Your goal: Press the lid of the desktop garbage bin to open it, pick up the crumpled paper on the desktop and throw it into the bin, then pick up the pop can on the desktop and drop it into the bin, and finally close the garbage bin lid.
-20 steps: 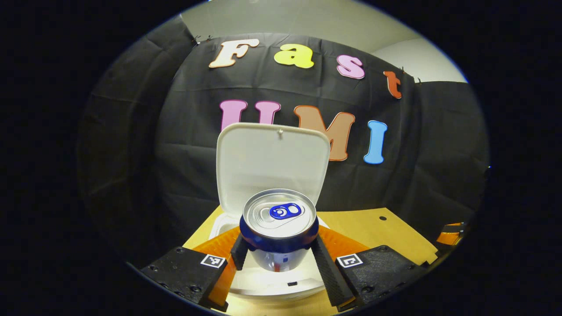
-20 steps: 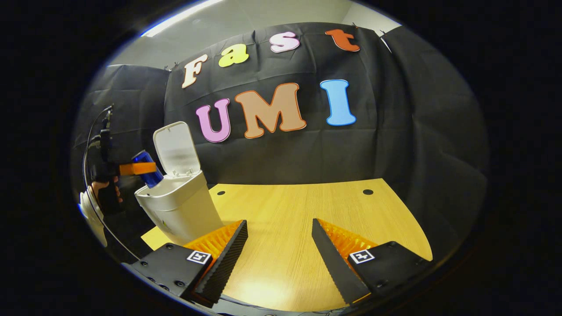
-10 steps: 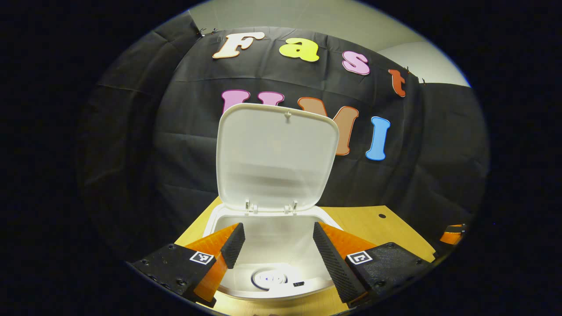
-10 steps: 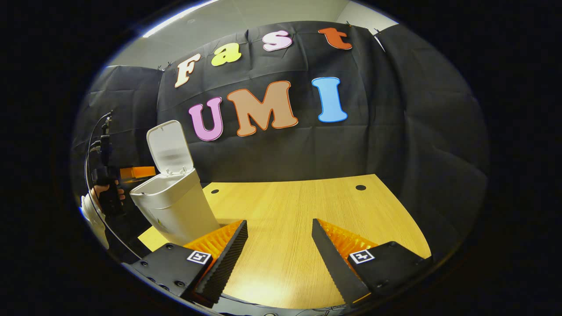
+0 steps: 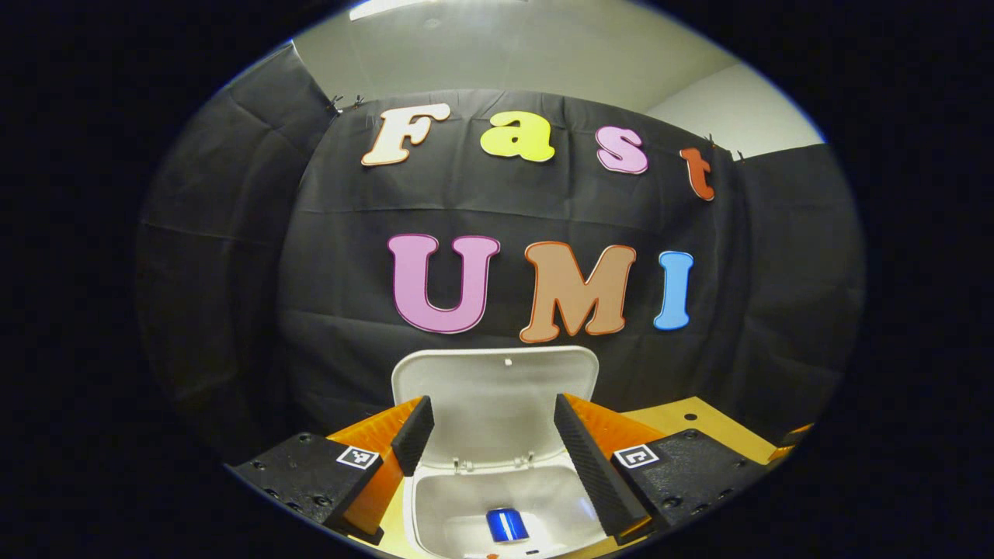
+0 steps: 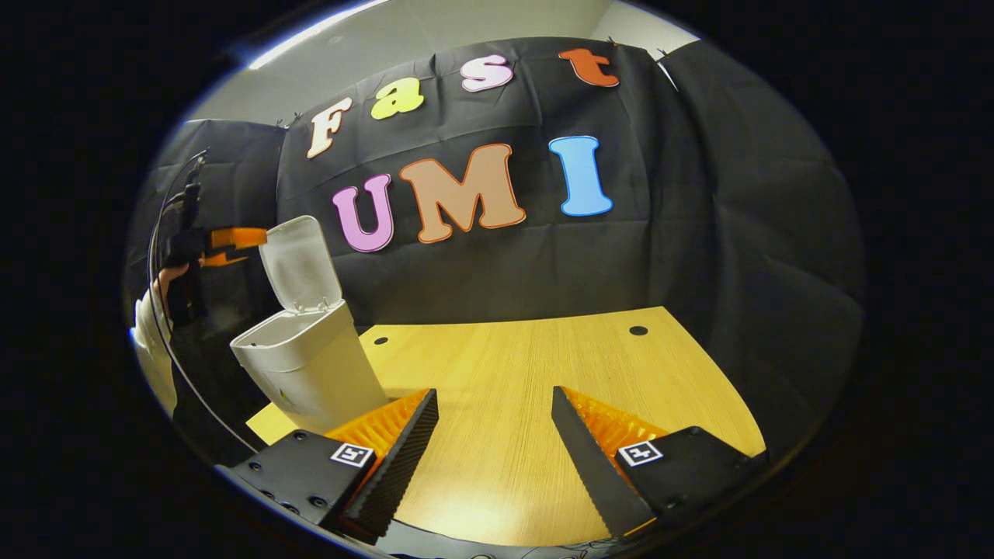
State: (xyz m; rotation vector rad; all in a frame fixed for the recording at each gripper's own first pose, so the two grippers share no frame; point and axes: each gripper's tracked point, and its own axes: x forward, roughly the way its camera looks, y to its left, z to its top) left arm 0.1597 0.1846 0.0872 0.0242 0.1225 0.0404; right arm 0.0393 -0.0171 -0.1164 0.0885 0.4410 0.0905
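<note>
The white desktop bin (image 5: 443, 508) stands with its lid (image 5: 497, 396) raised upright. At the bottom of the bin lies the blue pop can (image 5: 506, 525). My left gripper (image 5: 489, 446) hangs open above the bin mouth, nothing between its fingers. In the right gripper view the bin (image 6: 311, 373) is at the left end of the wooden table (image 6: 536, 404), lid (image 6: 299, 260) up, and the left gripper (image 6: 233, 239) is held by a hand level with the lid's top edge. My right gripper (image 6: 493, 442) stands open low over the table. The crumpled paper is hidden from me.
The tabletop has two small round holes (image 6: 638, 331) near its back edge. Black cloth walls close in behind the table and on both sides. A cable (image 6: 159, 256) runs down from the left gripper past a sleeve.
The left gripper let go of the pop can, which dropped into the bin. It then rose from the bin mouth to the height of the lid's top. The right gripper stayed put.
</note>
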